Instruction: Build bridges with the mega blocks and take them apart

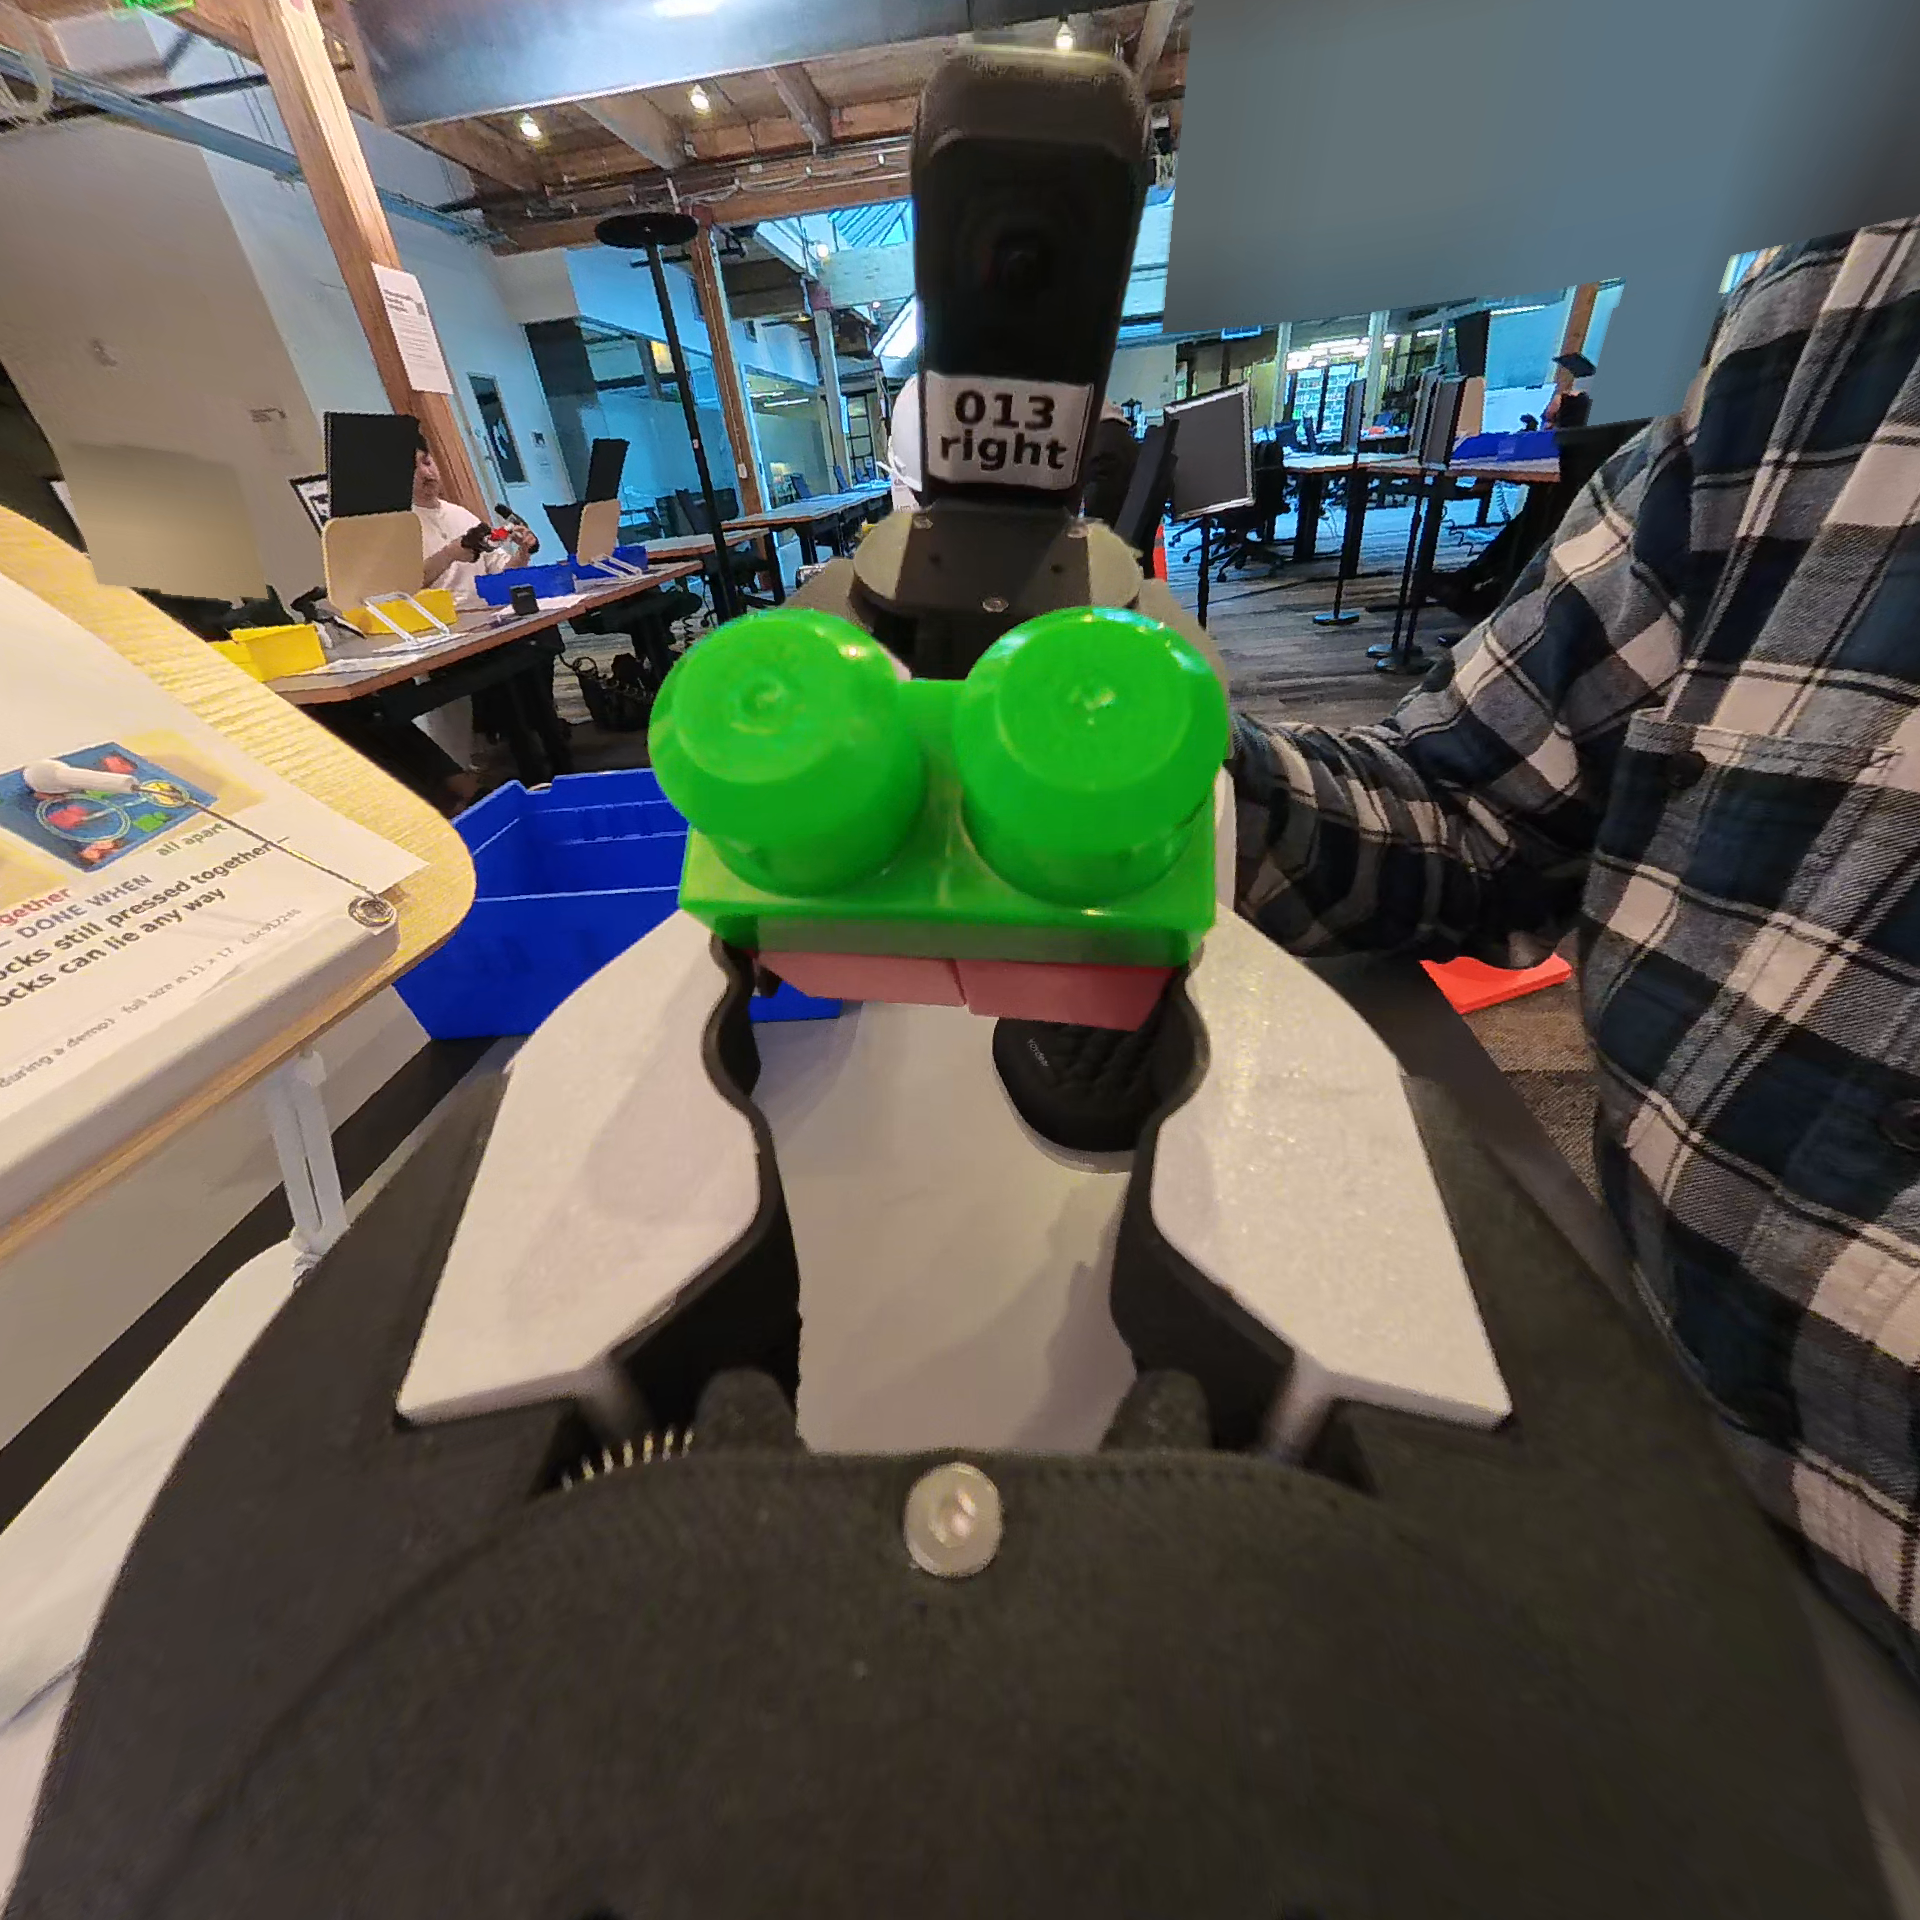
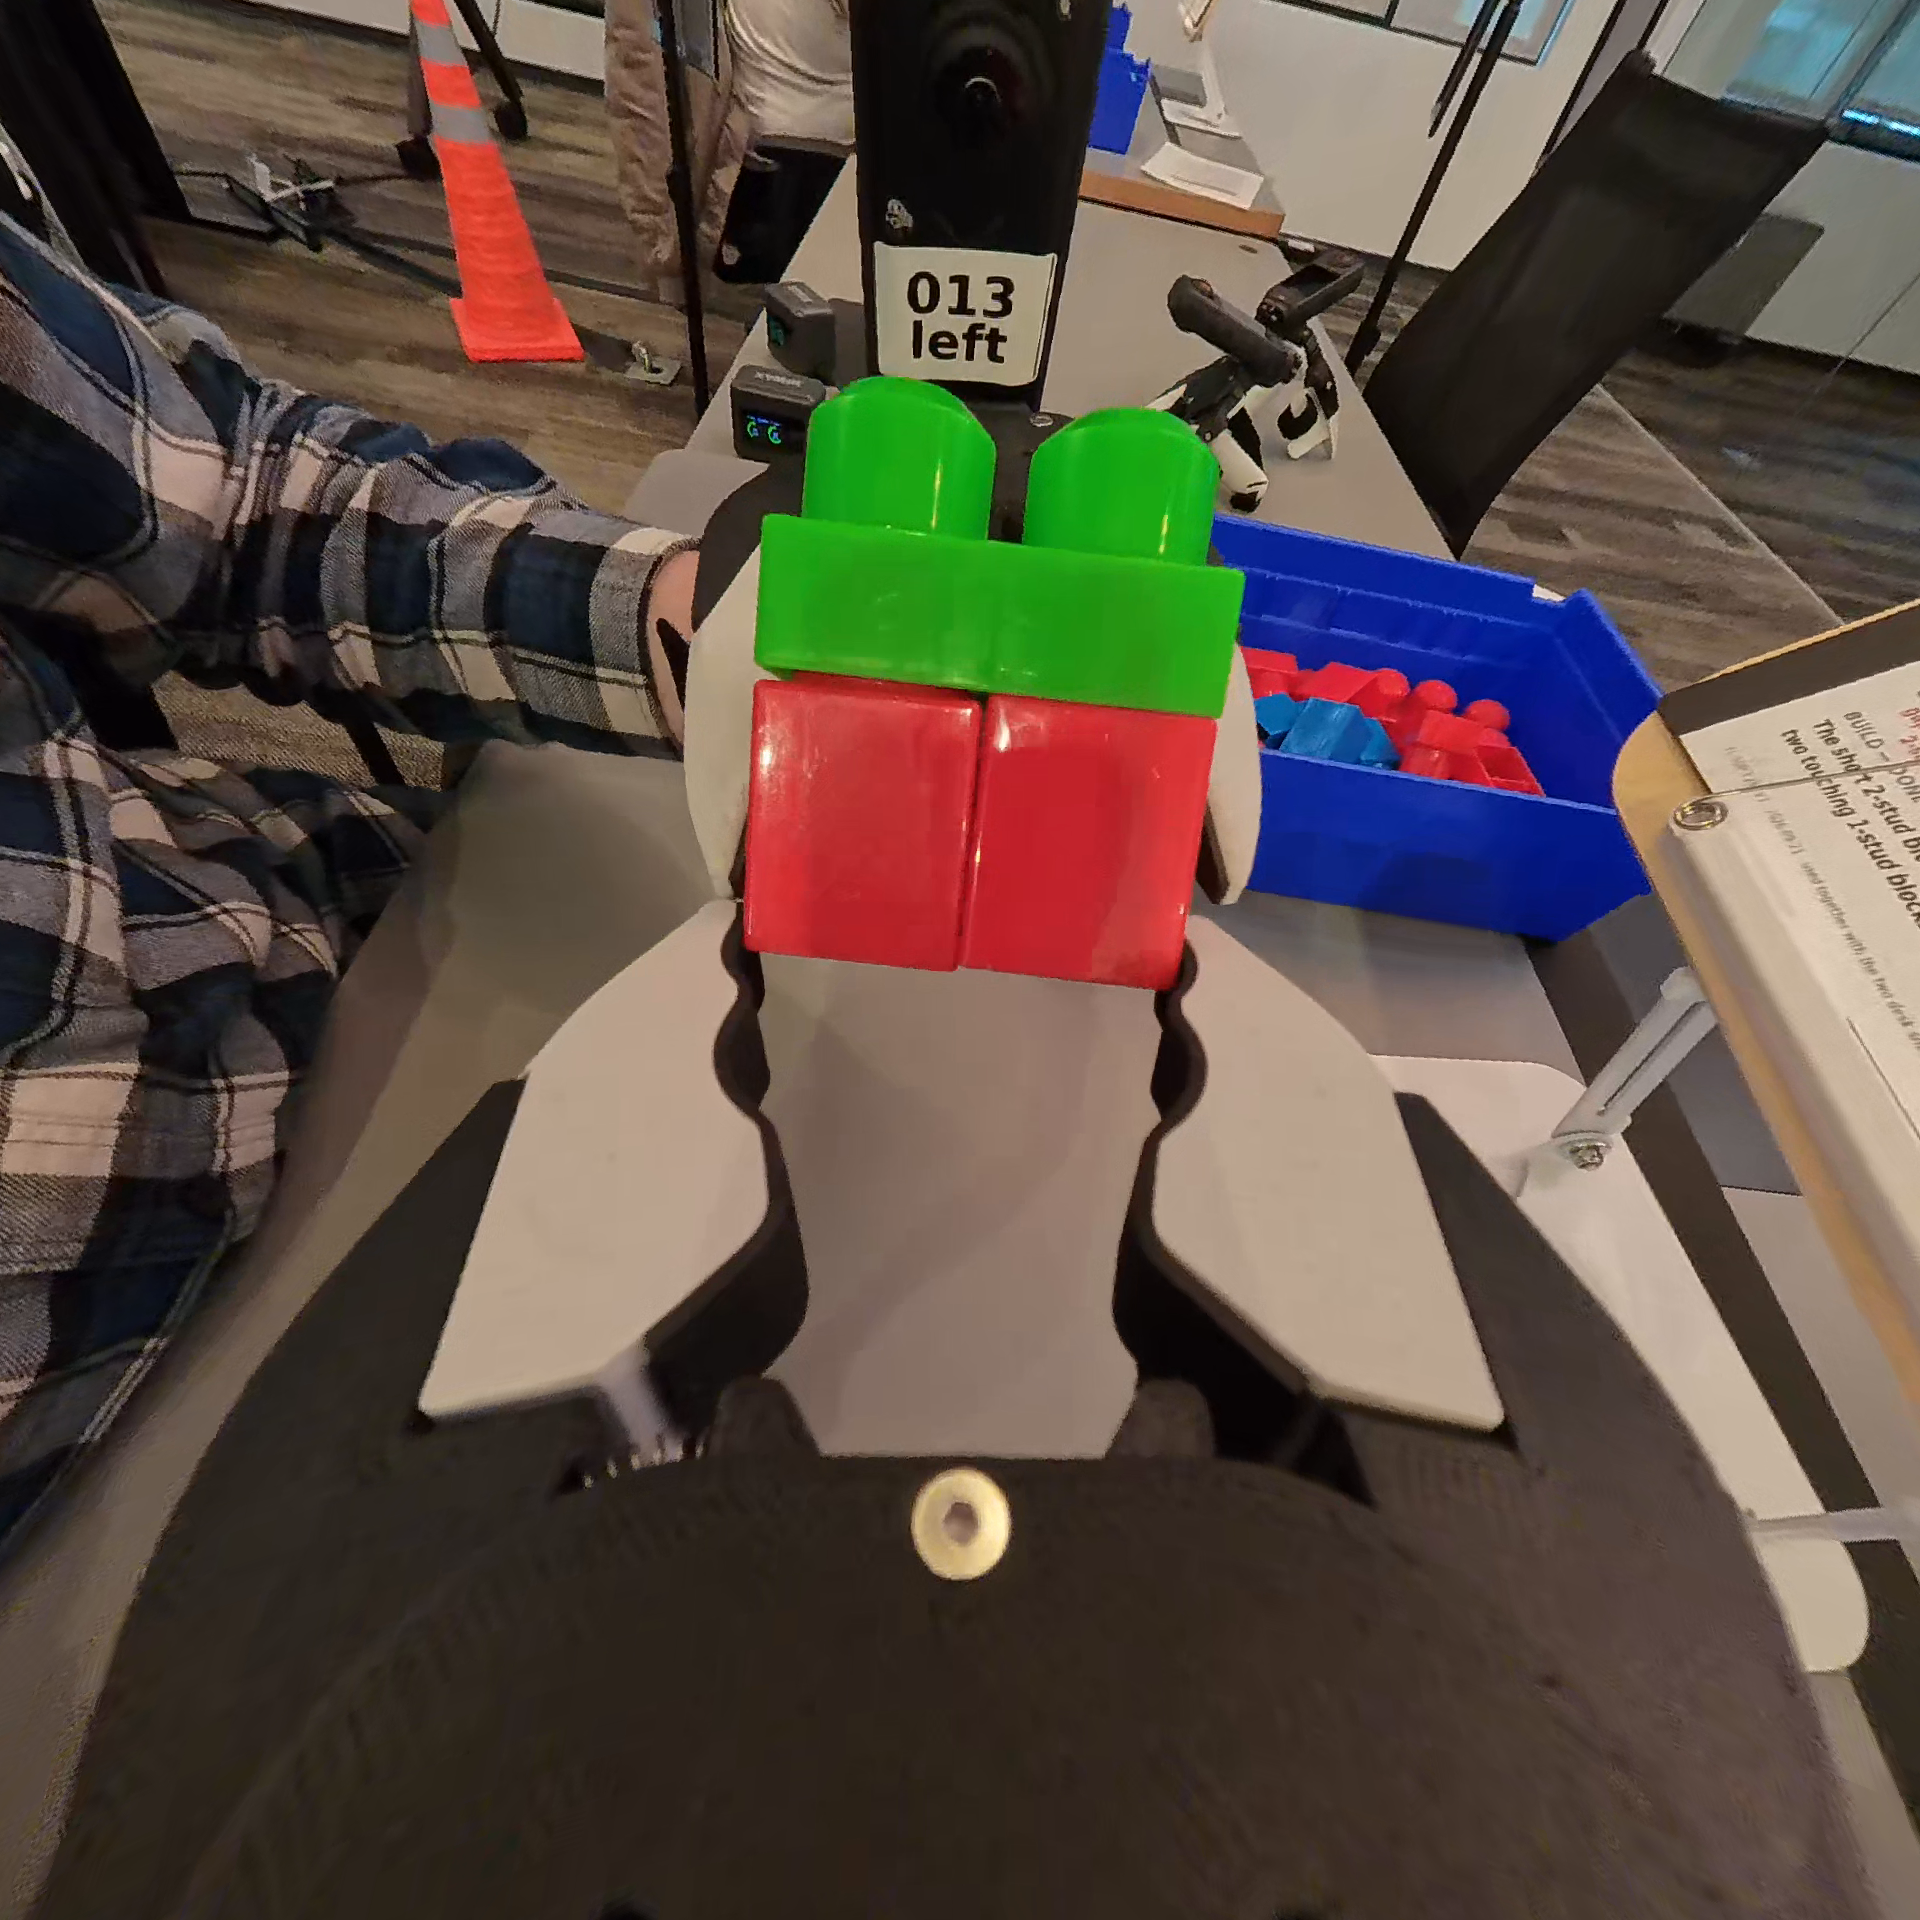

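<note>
grey table point(image 2: 582, 883) | bridge point(image 2: 987, 748) clamped between both tools (facing)

Both wide-angle views are bright and evenly lit. In the left wrist view, small ceiling lights point(image 1: 530, 127) glow at the upper left, with daylight from windows behind. Straight lines bow strongly toward the frame edges — classic fisheye distortion. The green block point(image 1: 940, 774) at centre is slightly soft; the red blocks point(image 2: 971, 836) carry glossy white glare streaks. Shadows are faint. A flat grey masking patch fills the upper right.
</note>
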The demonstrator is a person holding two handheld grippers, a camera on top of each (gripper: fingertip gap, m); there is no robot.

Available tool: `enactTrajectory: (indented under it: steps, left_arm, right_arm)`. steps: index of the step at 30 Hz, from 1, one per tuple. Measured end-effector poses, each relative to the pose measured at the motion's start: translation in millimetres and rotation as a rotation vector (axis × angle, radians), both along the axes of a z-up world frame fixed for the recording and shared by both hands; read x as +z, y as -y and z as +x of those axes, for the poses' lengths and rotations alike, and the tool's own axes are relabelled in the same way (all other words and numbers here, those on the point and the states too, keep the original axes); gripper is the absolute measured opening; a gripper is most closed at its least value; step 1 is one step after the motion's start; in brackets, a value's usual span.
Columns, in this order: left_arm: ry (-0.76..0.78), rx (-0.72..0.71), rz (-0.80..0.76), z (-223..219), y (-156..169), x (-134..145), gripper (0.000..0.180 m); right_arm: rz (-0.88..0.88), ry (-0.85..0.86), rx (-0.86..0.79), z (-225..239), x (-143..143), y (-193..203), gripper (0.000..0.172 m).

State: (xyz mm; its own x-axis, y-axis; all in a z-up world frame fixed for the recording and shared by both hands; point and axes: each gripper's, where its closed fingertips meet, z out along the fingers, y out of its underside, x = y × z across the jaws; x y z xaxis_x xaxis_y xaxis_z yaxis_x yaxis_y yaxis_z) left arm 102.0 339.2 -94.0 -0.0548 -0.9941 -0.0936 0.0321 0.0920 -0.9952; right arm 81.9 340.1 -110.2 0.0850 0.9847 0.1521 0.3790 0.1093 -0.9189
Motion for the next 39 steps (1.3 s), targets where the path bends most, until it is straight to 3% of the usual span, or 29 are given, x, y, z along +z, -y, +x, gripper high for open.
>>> enactTrajectory:
  steps: [23, 28, 31, 34, 37, 39]
  left_arm:
    - [0.086, -0.031, -0.027, -12, 7, 21, 0.074]
    - [0.126, -0.050, -0.054, -14, 10, 29, 0.073]
    - [0.197, -0.119, -0.154, -19, 11, 37, 0.073]
    - [0.185, -0.232, -0.259, -21, 14, 33, 0.073]
    - [0.097, -0.338, -0.312, -13, 25, 19, 0.073]
    - [0.042, -0.401, -0.324, -5, 33, 13, 0.073]
  right_arm:
    - [-0.070, -0.021, 0.043, 2, -16, 8, 0.074]
    - [-0.062, -0.086, 0.056, -2, -8, 11, 0.075]
    - [0.034, -0.083, 0.024, 0, -2, 9, 0.092]
    - [0.360, 0.028, -0.007, 7, 4, 8, 0.104]
    - [0.683, 0.170, 0.098, -1, 9, 25, 0.110]
    - [0.736, 0.242, 0.181, -11, 5, 33, 0.112]
